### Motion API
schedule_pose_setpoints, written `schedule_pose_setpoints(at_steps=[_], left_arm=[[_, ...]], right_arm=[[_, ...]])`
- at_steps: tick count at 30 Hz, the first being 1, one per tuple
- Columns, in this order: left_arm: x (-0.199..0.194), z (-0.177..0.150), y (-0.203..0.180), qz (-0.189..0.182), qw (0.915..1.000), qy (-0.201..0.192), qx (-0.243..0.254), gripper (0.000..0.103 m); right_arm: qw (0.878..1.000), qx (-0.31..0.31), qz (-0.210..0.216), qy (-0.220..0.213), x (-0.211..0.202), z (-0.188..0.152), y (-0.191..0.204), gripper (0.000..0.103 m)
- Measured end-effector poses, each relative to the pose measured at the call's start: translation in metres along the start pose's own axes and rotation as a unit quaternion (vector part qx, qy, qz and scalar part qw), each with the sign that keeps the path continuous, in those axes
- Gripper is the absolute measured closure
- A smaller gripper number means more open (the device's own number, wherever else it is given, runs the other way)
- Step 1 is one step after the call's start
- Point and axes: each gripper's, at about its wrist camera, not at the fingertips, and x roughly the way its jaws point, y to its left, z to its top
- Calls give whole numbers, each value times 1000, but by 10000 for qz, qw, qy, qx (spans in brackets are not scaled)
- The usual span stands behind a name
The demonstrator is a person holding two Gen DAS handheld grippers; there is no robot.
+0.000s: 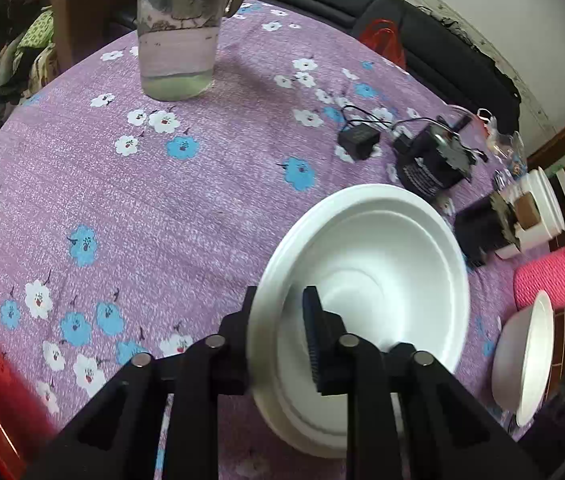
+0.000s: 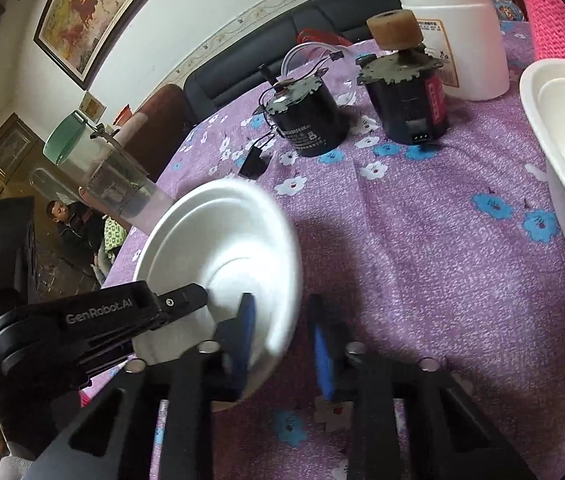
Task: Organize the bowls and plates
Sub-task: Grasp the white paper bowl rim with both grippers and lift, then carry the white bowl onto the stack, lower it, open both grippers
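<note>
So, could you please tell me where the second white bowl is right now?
In the left wrist view the second white bowl sits at the far right, below the pink knitted thing, apart from the plate the left fingers clamp.

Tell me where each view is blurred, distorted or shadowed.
Left wrist view: the white foam plate pinched by the left gripper smears along its right rim; the fisheye curves the purple flowered tablecloth. Right wrist view: the plate's right edge is motion-blurred, and a dark shadow falls on the cloth past the open right gripper.
</note>
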Motion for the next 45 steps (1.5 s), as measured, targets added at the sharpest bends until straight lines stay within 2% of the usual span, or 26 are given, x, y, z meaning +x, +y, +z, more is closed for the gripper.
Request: schedule_pose_setpoints(at_steps=[3, 12, 17, 22, 26, 30, 37, 42, 45], left_arm=[[-10, -4, -2, -32, 9999, -67, 76, 89], [-61, -25, 20, -104, 9995, -236, 165, 89], [-106, -40, 52, -136, 9989, -443, 66, 89], [-158, -59, 93, -347, 9971, -674, -90, 89], [-200, -81, 119, -237, 9944, -1027, -41, 89], [-224, -109, 146, -44, 9927, -1198, -90, 88], [-230, -136, 180, 349, 9898, -1371, -142, 87], [-218, -136, 193, 595, 9910, -1195, -42, 84], [-214, -135, 204, 578, 9922, -1094, -150, 79]], right_arm=[[10000, -2, -65, -32, -2, -2, 2, 84], [9993, -204, 286, -156, -21, -7, 28, 86], [9967, -565, 570, -106, -35, -23, 69, 86], [9906, -1110, 775, -202, -69, -49, 125, 86], [9846, -1433, 983, -186, -87, -73, 162, 86], [9788, -1751, 1061, -39, -95, -100, 192, 86], [9732, -2117, 822, 362, -79, -142, 222, 86], [9736, -2082, 671, 644, -60, -155, 226, 86], [9736, -2088, 584, 716, -53, -158, 227, 86]])
